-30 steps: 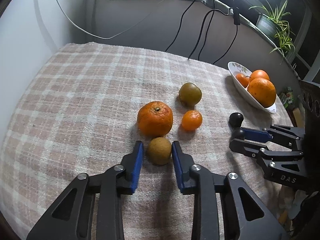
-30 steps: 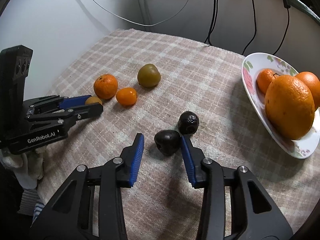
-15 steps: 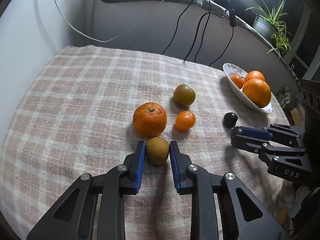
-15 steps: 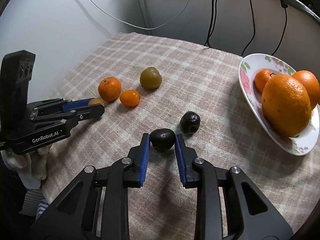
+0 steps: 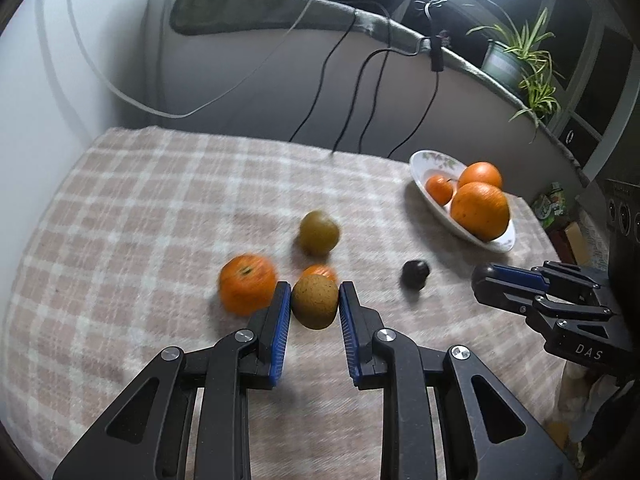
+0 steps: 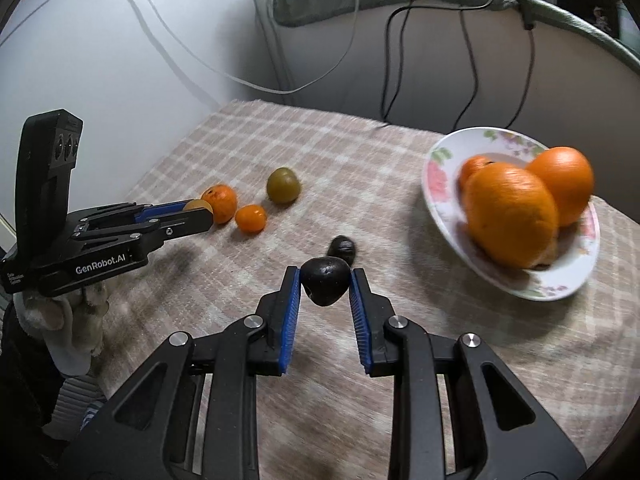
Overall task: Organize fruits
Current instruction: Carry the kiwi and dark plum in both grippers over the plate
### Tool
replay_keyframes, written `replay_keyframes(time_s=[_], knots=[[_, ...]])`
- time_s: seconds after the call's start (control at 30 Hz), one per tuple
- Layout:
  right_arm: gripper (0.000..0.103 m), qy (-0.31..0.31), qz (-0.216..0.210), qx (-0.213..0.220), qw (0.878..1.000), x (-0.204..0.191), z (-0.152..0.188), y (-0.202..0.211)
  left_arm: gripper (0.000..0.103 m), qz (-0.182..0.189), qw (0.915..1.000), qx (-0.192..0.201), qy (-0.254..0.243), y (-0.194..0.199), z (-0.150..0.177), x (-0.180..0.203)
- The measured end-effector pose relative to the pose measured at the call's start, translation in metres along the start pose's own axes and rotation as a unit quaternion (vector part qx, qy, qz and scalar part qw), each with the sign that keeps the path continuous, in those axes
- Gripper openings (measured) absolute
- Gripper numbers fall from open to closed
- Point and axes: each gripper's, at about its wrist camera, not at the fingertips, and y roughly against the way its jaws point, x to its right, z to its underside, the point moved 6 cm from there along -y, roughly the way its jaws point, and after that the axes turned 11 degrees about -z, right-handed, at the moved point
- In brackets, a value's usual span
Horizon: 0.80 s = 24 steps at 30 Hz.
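Left wrist view
Left tool (image 5: 315,306): my pads clamp the brown fruit (image 5: 314,301) from both sides.
Brown fruit: lifted off the checked worktop (image 5: 132,216), just in front of the big tangerine (image 5: 247,283) and small tangerine (image 5: 320,271).
Bowl (image 5: 420,168): far right, holding oranges.

Right wrist view
Right tool (image 6: 325,288): my pads grip the dark fruit (image 6: 325,286).
Dark fruit: raised, with a second dark fruit (image 6: 342,249) lying just behind it.

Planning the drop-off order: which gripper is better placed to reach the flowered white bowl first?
Probably right: the right gripper, shut on the dark wrinkled fruit, sits nearer the flowered white bowl; the left gripper grips a brown round fruit farther off.
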Motion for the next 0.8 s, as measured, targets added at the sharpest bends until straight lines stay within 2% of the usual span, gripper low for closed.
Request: replay_keyframes(time_s=[0.4,0.8], knots=[[0.026,-0.030,0.032,0.036,0.998,0.045,-0.003,0.040,0.023,0.033,0.9990,0.020,-0.024,-0.006,-0.032,0.049],[0.026,-0.055,0.056,0.059,0.995,0.088,-0.006,0.061,0.023,0.052,0.9973,0.017,-0.050,-0.027,-0.054,0.092]])
